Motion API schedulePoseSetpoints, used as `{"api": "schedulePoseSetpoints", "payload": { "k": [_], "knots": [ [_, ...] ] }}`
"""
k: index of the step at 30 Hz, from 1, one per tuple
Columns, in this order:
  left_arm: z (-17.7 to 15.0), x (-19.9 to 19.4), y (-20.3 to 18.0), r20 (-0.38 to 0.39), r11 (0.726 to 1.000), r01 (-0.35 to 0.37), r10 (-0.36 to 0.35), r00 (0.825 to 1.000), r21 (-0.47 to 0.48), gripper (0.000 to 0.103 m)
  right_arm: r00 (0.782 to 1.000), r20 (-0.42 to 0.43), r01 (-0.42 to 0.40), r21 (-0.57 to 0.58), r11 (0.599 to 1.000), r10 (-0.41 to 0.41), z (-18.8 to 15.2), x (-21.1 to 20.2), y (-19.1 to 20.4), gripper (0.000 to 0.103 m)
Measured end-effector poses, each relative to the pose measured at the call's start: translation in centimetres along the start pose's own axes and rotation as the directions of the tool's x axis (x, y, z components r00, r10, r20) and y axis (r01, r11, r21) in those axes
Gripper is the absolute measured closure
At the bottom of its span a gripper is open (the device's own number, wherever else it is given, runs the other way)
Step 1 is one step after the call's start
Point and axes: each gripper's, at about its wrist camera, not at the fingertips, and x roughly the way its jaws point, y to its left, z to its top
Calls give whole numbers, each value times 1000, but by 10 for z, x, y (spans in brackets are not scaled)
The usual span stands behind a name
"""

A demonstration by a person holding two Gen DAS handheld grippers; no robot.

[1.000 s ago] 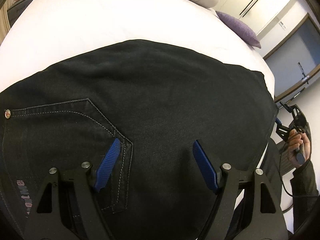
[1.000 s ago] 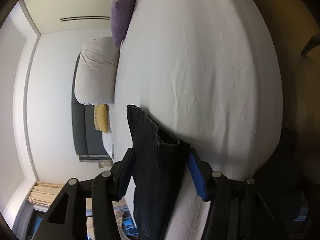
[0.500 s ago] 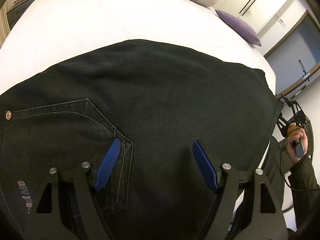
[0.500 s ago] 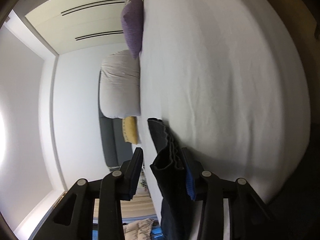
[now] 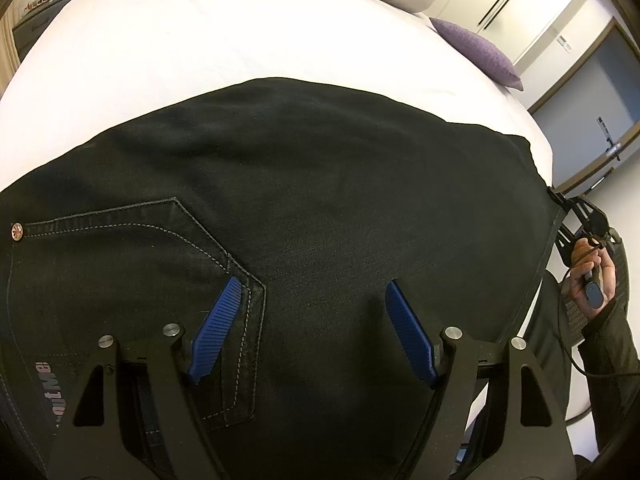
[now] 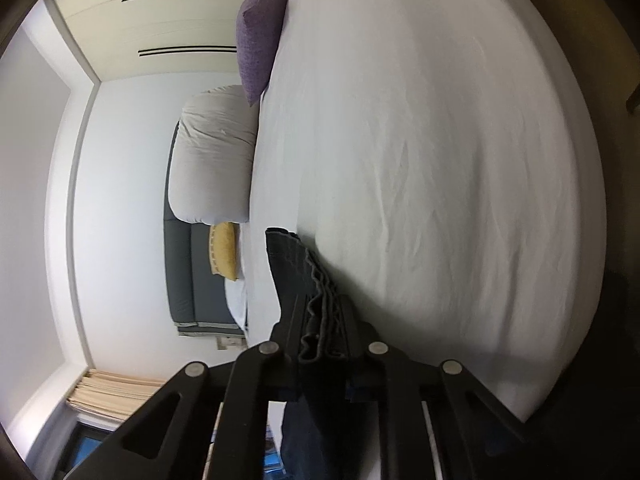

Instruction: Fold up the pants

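Black denim pants (image 5: 320, 208) lie flat on the white bed (image 5: 224, 28), back pocket (image 5: 132, 264) at the left. My left gripper (image 5: 312, 300) hovers over the seat of the pants, jaws wide open and empty, its left finger above the pocket corner. My right gripper (image 6: 320, 320) is shut on the bunched leg hems (image 6: 308, 292) of the pants and holds them up from the bed's edge. In the left wrist view the right gripper (image 5: 576, 216) and the hand on it show at the far right end of the pants.
A white duvet roll (image 6: 212, 160), a purple cushion (image 6: 260, 28) and a yellow cushion (image 6: 224, 250) lie at the head of the bed. A grey headboard (image 6: 188, 280) and white wardrobe doors (image 6: 160, 16) stand behind. A door (image 5: 588, 96) is at the right.
My right gripper's jaws have closed fully onto the leg hems, bunching them. The left gripper has stayed open over the pants and hardly moved.
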Motion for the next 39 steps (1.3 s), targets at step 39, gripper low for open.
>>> {"api": "schedulePoseSetpoints", "payload": {
  "k": [39],
  "knots": [
    [22, -19, 27, 125, 821, 453, -438, 890, -347, 13, 802, 236, 201, -972, -124, -549, -322, 113, 143, 90]
  ]
}}
